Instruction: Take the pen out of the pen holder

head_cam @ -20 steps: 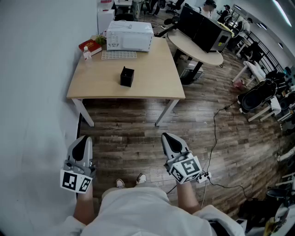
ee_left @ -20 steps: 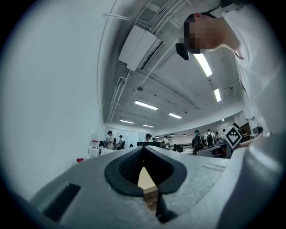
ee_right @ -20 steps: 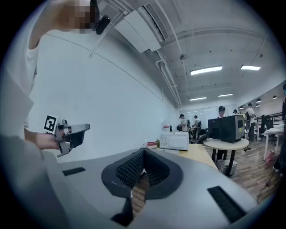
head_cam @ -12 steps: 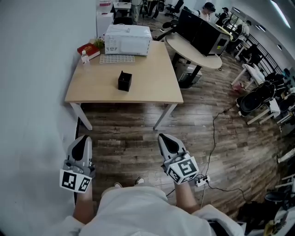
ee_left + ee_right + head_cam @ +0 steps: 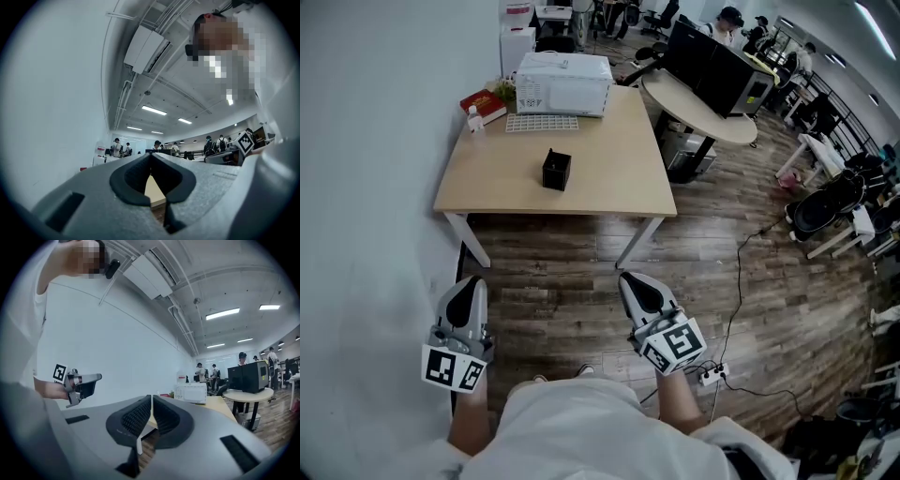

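Observation:
A small black pen holder [image 5: 556, 171] stands near the middle of the light wooden table [image 5: 609, 178] ahead of me. It is too far away to make out a pen in it. My left gripper [image 5: 469, 281] is low at the left over the floor, well short of the table, shut and empty. My right gripper [image 5: 630, 278] is level with it at the right, also shut with nothing in it. In the left gripper view the jaws [image 5: 150, 155] meet at their tips. The right gripper view shows its ribbed pads [image 5: 151, 397] pressed together, with the left gripper [image 5: 82, 383] beside them.
At the table's far edge are a white box-like appliance [image 5: 563, 82], a white grid tray [image 5: 542, 123], a red book [image 5: 484, 101] and a small bottle [image 5: 473, 119]. A round table with a black monitor [image 5: 712, 70] stands to the right. A cable and power strip [image 5: 710, 377] lie on the floor; a white wall runs along the left.
The table and pen holder sit slightly lower in the head view than before. The right gripper has drifted a little to the left. Both grippers stay shut.

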`<action>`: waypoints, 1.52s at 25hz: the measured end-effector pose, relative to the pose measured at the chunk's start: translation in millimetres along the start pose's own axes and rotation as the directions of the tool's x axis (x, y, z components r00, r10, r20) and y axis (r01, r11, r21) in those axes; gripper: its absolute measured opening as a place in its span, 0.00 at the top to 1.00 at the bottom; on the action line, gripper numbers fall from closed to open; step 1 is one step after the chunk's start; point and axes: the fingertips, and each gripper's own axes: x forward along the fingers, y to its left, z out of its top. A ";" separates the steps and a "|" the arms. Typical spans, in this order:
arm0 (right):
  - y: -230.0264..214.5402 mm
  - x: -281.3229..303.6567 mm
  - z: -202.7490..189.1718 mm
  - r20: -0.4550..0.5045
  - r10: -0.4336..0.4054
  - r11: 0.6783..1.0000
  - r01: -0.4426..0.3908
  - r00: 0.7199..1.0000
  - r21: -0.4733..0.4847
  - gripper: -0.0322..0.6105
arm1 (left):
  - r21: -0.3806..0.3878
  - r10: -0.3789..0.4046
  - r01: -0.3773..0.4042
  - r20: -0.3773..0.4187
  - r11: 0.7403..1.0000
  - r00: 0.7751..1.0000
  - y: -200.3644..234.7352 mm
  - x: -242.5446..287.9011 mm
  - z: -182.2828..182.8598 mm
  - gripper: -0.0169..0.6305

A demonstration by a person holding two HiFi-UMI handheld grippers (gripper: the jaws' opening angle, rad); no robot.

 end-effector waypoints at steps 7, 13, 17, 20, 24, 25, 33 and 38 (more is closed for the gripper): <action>-25.6 6.5 5.5 0.016 0.009 0.999 -0.009 1.000 0.033 0.70 | -0.001 0.033 -0.033 -0.009 0.999 0.999 7.1 2.1 -5.4 0.95; -32.0 14.0 11.4 0.023 0.071 0.997 -0.071 0.997 0.038 0.60 | 0.009 0.049 -0.049 -0.005 0.999 0.999 4.5 12.2 -2.0 0.95; -30.9 14.2 7.3 0.026 0.129 0.990 -0.131 0.991 0.061 0.44 | 0.015 0.049 -0.049 -0.003 0.999 0.999 -4.5 21.6 -3.5 0.95; -36.4 11.8 7.0 0.043 0.149 0.985 -0.152 0.988 0.077 0.28 | 0.016 0.057 -0.057 -0.004 0.998 0.998 -10.9 25.0 -5.7 0.95; -48.9 5.1 8.3 0.040 0.151 0.985 -0.153 0.988 0.075 0.21 | 0.022 0.072 -0.072 -0.006 0.997 0.997 -23.7 26.9 -4.7 0.95; -51.7 3.9 6.6 0.036 0.149 0.986 -0.151 0.988 0.073 0.21 | 0.023 0.077 -0.076 -0.010 0.997 0.997 -26.5 26.6 -6.5 0.95; -57.5 15.9 -18.0 -0.007 0.181 0.978 -0.179 0.983 0.104 0.21 | -0.015 0.110 -0.112 -0.082 0.994 0.991 -23.2 29.9 -41.3 0.95; -67.6 53.9 -24.5 -0.041 0.182 0.980 -0.178 0.982 0.087 0.21 | -0.036 0.066 -0.069 -0.083 0.997 0.994 5.4 74.8 -59.6 0.95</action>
